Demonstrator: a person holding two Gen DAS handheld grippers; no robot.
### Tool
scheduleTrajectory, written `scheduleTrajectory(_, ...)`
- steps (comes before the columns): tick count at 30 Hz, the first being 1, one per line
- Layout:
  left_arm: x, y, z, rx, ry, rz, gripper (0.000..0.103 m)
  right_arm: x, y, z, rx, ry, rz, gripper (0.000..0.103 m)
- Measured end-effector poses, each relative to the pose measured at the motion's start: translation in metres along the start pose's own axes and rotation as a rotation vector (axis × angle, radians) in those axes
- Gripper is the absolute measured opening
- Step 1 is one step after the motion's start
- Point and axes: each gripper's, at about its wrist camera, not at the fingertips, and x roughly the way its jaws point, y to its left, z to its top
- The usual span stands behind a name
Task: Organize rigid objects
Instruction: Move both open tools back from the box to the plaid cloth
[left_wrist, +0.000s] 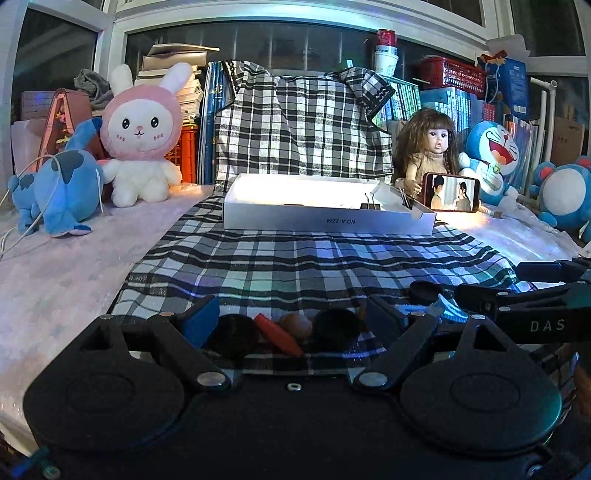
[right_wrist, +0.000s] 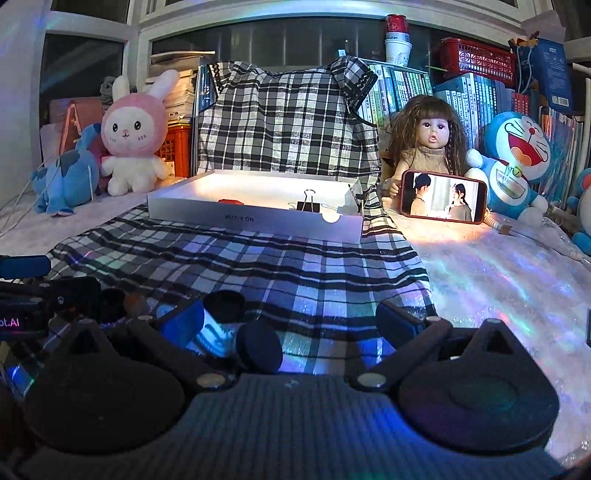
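Down at the near edge of the checked cloth (left_wrist: 280, 254), a small cluster of rigid pieces waits to be sorted: a black disc (left_wrist: 232, 334), an orange-red stick (left_wrist: 279, 334), a brownish rounded lump (left_wrist: 295, 325) and a second dark round piece (left_wrist: 336, 324), all lying between the spread, empty fingers of the left gripper (left_wrist: 291, 319). They look hard, light and small; the discs would likely take a pinch across their edges, while the stick seems best gripped at mid-length, and the rounded lump may roll away from a careless squeeze. Beside it the right gripper (right_wrist: 295, 326) also stands released, with a dark puck (right_wrist: 258, 350) and a pale curved piece (right_wrist: 212, 334) lying between its fingers but not pressed; another dark disc (right_wrist: 224, 304) sits just beyond. Farther back, the likely destination, a shallow white box (left_wrist: 325, 218), rests on the cloth with a binder clip (right_wrist: 308, 205) on its front wall and a red item (right_wrist: 231, 201) inside; its side carries upside-down print reading roughly "NO.A-222A". The other tool shows "DAS" in the left view, "ot.AI" in the right. Behind, a phone (right_wrist: 441, 201) plays video against a doll (right_wrist: 430, 138).
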Motion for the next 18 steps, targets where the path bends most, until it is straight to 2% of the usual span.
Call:
scheduleTrajectory(3, -0.002, 0.000, -0.005, -0.005, 0.010, -0.005, 0.085, -0.001, 0.002, -0.003, -0.006, 0.006, 0.004, 0.103)
scheduleTrajectory(8, -0.008, -0.002, -0.011, 0.002, 0.010, -0.030, 0.077, -0.003, 0.004, -0.007, -0.011, 0.013, 0.007, 0.102)
scheduleTrajectory(14, -0.014, -0.002, -0.010, -0.014, -0.004, -0.045, 0.058, -0.008, 0.003, -0.009, 0.001, 0.002, 0.018, 0.098)
scheduleTrajectory(18, -0.017, 0.004, -0.009, -0.035, -0.021, -0.002, 0.049, -0.012, -0.004, -0.008, 0.020, -0.023, -0.003, 0.095)
